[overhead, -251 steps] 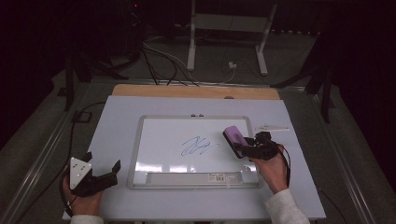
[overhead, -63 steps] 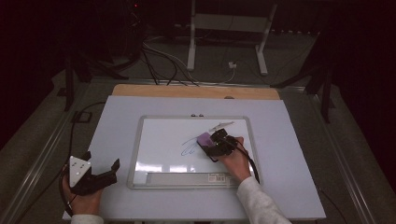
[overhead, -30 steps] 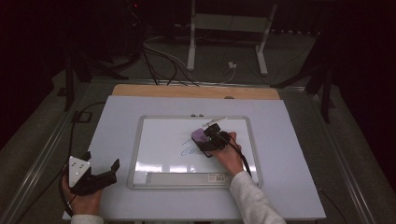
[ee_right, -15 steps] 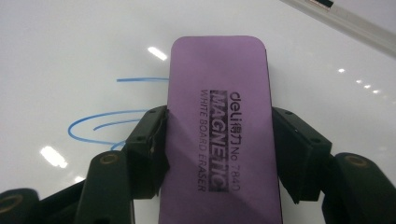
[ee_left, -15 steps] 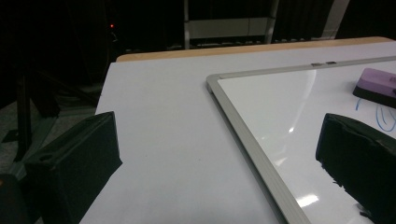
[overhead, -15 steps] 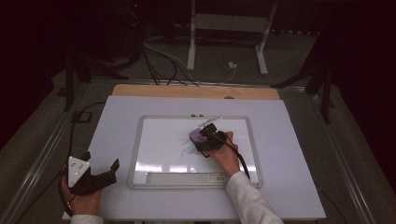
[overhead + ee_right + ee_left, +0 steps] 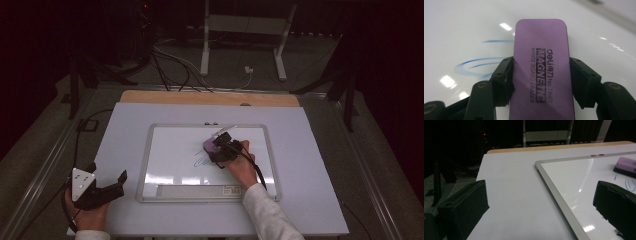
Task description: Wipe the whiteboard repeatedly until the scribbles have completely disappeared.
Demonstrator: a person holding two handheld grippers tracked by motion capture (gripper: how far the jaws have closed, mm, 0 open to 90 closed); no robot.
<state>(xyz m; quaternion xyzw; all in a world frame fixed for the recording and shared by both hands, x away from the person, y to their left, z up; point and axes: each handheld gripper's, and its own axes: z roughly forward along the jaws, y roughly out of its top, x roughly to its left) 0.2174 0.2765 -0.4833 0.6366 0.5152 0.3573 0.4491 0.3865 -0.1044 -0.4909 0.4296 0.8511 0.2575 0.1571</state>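
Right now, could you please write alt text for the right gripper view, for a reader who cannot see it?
The right gripper clamps a purple magnetic whiteboard eraser between its two black jaws, gripping its long sides. The eraser sits over a glossy whiteboard, with blue marker strokes beside it.

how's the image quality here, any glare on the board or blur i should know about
High view: dim, dark surroundings, with glare patches along the near part of the whiteboard. Left gripper view: the left claw looms dark and soft-edged, and a bright streak crosses the board. Right gripper view: print on the purple eraser is sharp, small light spots dot the board, and the far top corner is blurred.
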